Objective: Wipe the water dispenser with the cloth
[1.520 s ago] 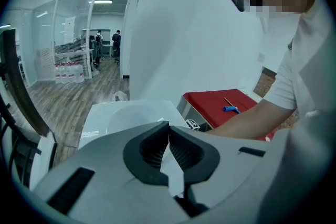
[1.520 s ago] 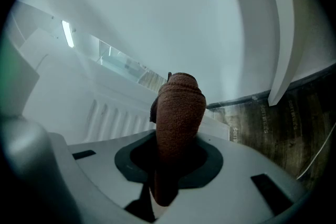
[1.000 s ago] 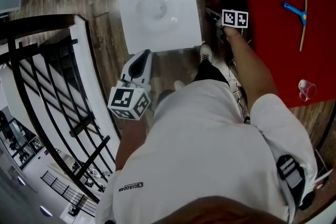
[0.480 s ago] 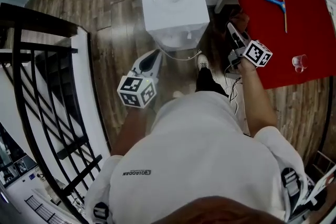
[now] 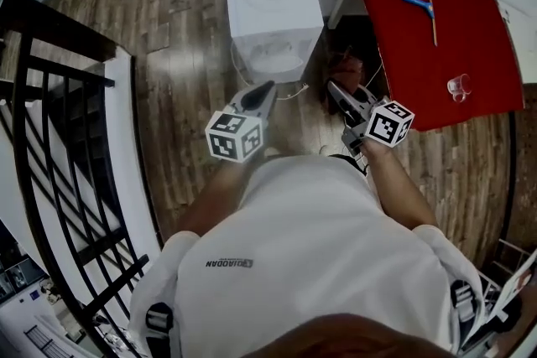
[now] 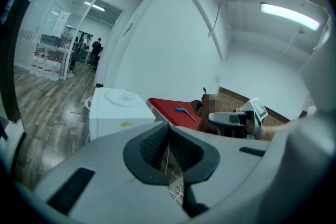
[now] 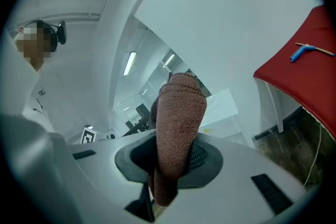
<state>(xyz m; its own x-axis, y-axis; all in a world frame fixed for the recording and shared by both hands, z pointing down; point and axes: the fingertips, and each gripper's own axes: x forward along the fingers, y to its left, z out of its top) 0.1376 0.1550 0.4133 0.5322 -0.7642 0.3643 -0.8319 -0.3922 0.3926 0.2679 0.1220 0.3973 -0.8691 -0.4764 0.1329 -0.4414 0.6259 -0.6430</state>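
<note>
Pulled back toward the person's body since a moment ago, jaws clamped on the brown cloth [image 7: 178,123], the right gripper [image 5: 334,88] hangs beside the closed, empty left gripper [image 5: 264,88], both short of the white water dispenser [image 5: 273,8].

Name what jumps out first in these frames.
The red table at upper right in the head view, beside the white water dispenser. Then the brown cloth clamped in the right tool, poking up between its jaws; the left tool is shut, empty.
</note>
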